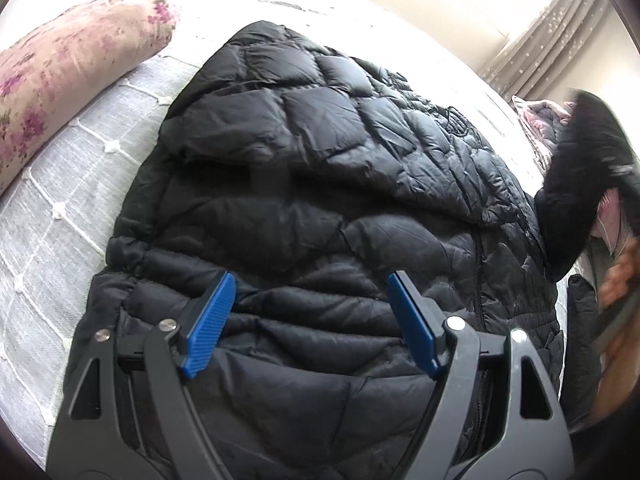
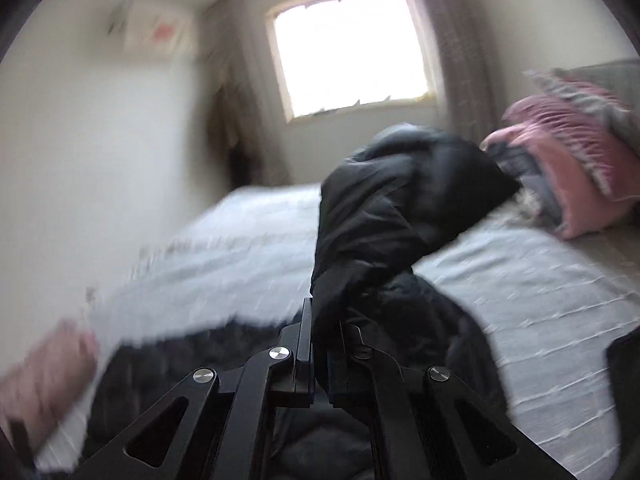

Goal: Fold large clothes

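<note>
While lengthwise toward the left gripper [image 1: 310, 320], black jacket [image 1: 320, 168] flat on bed [image 1: 80, 184].

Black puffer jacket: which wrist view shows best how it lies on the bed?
The left wrist view. The black puffer jacket lies spread on the bed, sharp, beneath the open left gripper. The right wrist view is motion-blurred and shows only a bunched part of it pinched in the right gripper.

In the left wrist view we find the down jacket [image 1: 320, 184] spread on the bed [image 1: 72, 184], a bolster pillow [image 1: 76, 64] at ten o'clock of it and curtains [image 1: 560, 28] at one o'clock. In the right wrist view, cushions [image 2: 560, 160] sit at two o'clock of the lifted jacket part, the window [image 2: 348, 52] behind at twelve.
</note>
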`<state>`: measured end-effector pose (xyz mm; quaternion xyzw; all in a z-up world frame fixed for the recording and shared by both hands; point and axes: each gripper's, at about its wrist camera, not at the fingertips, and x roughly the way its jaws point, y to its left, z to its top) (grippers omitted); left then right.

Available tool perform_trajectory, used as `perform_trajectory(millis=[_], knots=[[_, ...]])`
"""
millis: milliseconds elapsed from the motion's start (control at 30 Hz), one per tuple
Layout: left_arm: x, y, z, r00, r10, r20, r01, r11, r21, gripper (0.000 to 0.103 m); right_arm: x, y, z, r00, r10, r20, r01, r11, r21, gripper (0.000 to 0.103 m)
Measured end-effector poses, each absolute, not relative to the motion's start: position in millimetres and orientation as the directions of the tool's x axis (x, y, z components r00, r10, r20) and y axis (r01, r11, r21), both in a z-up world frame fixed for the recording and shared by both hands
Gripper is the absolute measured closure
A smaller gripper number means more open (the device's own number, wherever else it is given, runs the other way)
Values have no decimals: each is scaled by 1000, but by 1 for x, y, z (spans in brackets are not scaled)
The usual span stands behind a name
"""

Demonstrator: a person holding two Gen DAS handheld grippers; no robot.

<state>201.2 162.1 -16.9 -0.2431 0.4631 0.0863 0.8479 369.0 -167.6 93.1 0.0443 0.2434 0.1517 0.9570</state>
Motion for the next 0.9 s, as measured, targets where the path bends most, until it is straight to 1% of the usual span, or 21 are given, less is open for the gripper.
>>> perform_trajectory(millis=[67,167,233,300,367,467,500,533,600,633,733,833,900], knots=[[201,165,-18,555,-82,-828,-380,860,-340,24,374,-124,50,768,330,-549,-320,940,117,100],[199,169,-17,560,-94,-823,-384,851,-358,24,377,-92,8,715,298,-633,-357,933,35,100],[199,169,-16,562,-101,-821,-381,850,-365,24,372,-82,-13,692,290,-661,-387,922,-1,97],[198,169,-16,562,-109,-820,-380,847,-372,24,368,-74,-17,682,288,-672,-422,906,-41,94],[198,170,-16,562,-114,-820,-382,843,-379,24,363,-69,-17,666,293,-686,-456,888,-63,86],[198,169,-16,564,-119,-817,-380,841,-385,24,361,-71,-17,623,317,-715,-494,869,-45,78],[198,170,-16,565,-122,-816,-379,840,-388,24,355,-69,-14,617,323,-717,-500,865,-40,71],[197,170,-16,566,-125,-815,-378,839,-391,24,354,-72,-13,611,339,-716,-508,861,-25,60],[197,170,-15,566,-130,-814,-376,838,-395,24,351,-76,-10,608,359,-708,-510,860,-3,45],[197,170,-16,565,-129,-815,-377,838,-395,24,349,-77,-9,608,375,-700,-517,856,9,44],[198,171,-16,565,-131,-815,-379,836,-398,24,343,-73,-7,591,396,-703,-541,841,20,44],[199,171,-17,560,-123,-820,-381,841,-386,24,338,-59,-14,589,380,-713,-550,835,-10,44],[199,171,-18,555,-121,-823,-384,841,-382,24,340,-55,-18,574,387,-721,-551,834,9,44]])
